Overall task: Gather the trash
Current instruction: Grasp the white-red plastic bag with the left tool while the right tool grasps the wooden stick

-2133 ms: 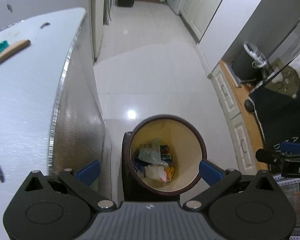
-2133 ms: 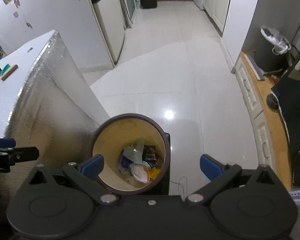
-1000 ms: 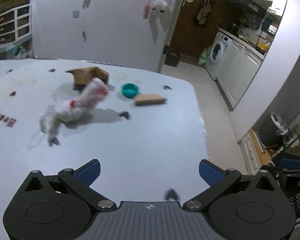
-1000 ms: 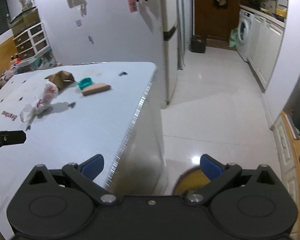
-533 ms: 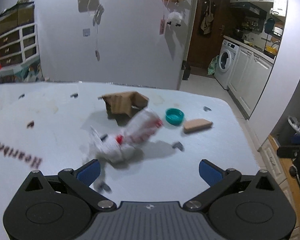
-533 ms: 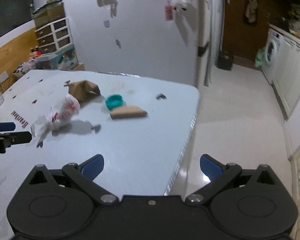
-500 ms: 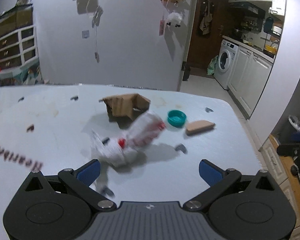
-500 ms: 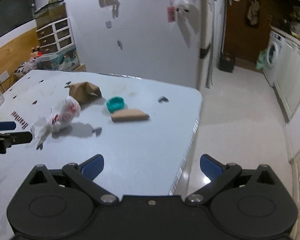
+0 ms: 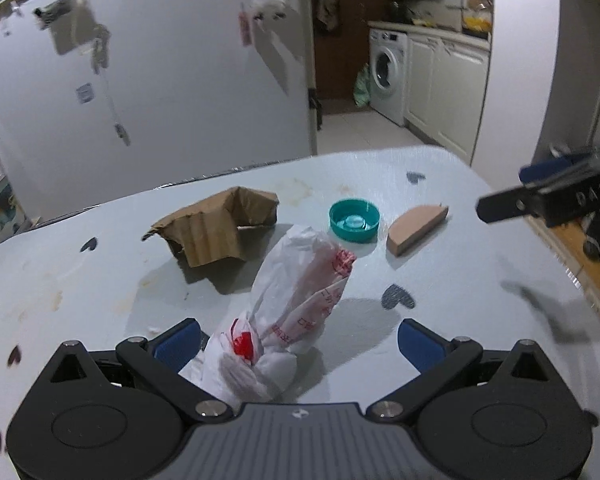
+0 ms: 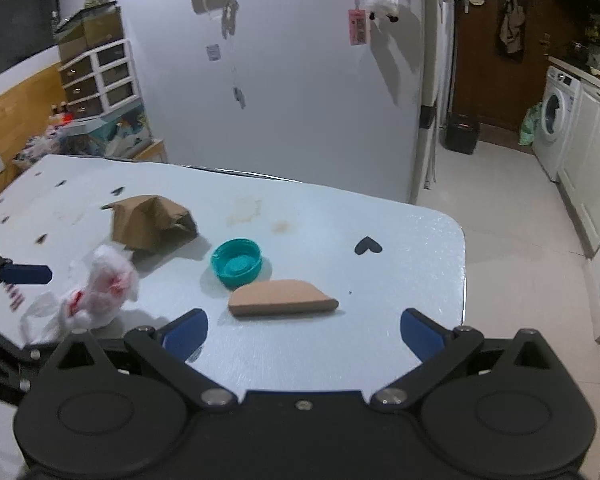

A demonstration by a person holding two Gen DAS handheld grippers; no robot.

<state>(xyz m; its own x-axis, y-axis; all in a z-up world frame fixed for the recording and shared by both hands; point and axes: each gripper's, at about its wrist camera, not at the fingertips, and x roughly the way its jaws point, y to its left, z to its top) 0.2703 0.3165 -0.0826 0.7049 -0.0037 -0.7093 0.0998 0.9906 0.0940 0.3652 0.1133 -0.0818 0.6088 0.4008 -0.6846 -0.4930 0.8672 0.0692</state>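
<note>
Left gripper (image 9: 298,344) jaws spread wide, straddling the crumpled white plastic bag with red print (image 9: 296,300) on the pale table (image 9: 440,280); lower further, close on the thick knotted end; right gripper (image 10: 303,332) wide too, empty, above the tan wedge-shaped block (image 10: 282,303).

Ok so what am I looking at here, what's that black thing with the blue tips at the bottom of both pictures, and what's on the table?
Those are two hand-held grippers, one in each of a person's hands, each carrying a camera that looks along its fingers. One picture comes from the left gripper, the other from the right gripper. Both are open and hold nothing. On the pale table lie a crumpled white plastic bag, between the left gripper's fingers, a torn cardboard piece, a teal cap and a flat tan wedge in front of the right gripper.
</note>
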